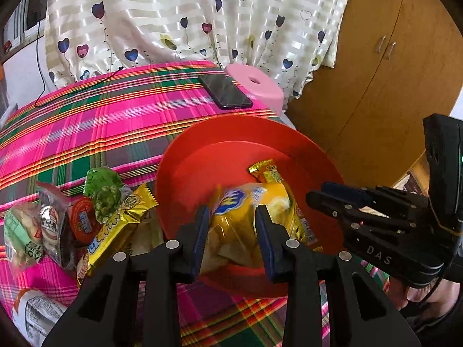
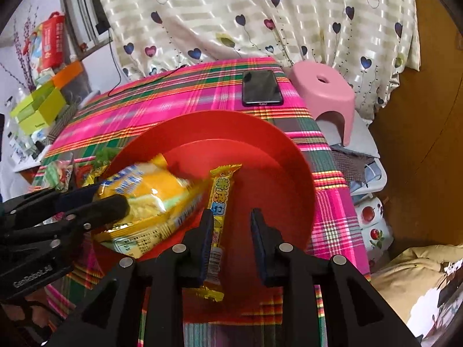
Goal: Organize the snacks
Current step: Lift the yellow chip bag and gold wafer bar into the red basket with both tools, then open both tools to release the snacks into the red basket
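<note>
1. My left gripper (image 1: 231,231) straddles the yellow bag (image 1: 249,217) in the red bowl (image 1: 185,156); jaws part open, pads apparently off it.
2. My right gripper (image 2: 230,243) hangs part open, empty; the bar (image 2: 218,219) lies in the bowl beside it.
3. Other snacks (image 1: 86,217) wait on the cloth (image 1: 115,121) left of the bowl, handy for collecting.
</note>
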`<state>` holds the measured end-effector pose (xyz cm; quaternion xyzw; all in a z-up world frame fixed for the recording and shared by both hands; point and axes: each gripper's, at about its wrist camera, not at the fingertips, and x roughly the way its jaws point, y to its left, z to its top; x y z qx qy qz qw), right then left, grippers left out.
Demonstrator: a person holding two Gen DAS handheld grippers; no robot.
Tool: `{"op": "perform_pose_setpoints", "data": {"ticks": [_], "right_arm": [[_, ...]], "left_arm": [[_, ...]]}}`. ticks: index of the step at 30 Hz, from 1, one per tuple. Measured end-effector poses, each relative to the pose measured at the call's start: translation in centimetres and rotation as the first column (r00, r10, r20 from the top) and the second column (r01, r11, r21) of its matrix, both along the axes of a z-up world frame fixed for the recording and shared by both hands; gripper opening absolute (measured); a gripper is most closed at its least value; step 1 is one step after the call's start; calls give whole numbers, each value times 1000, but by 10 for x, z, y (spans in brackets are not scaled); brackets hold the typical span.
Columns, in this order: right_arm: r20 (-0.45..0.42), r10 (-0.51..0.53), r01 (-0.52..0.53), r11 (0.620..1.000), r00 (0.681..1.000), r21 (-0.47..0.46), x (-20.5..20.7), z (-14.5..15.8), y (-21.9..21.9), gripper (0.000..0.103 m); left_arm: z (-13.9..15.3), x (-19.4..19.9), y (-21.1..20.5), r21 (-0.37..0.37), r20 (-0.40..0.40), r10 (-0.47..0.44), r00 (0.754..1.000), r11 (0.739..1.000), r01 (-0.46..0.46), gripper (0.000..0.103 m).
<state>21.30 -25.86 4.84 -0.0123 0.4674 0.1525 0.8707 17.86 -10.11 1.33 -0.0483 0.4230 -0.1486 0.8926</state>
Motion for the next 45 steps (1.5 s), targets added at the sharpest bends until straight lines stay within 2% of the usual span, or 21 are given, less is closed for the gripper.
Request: {"op": "perform_pose_setpoints", "data": {"ticks": [4,14,31,37,45], "right_arm": [[2,-3,3,1000,1000,4,-9,5,-2,26],[54,25,-25,1000,998,14,-42,29,6,31],[122,41,-48,998,992,50,-101,50,4,37],[120,10,-17,998,993,58,-115,49,-7,39],[154,57,-68,995,986,67,-122,55,1,46]], "left_arm": [[8,-8,1,-10,18,-5,1000,1000,6,41],[29,-42,17,-9,75,12,997,1000,-12,41],[38,-93,17,13,87,1,996,1000,-2,41],[40,-101,10,10,83,-17,996,1000,16,41],[44,-110,21,8,98,5,995,1000,-6,41]]}}
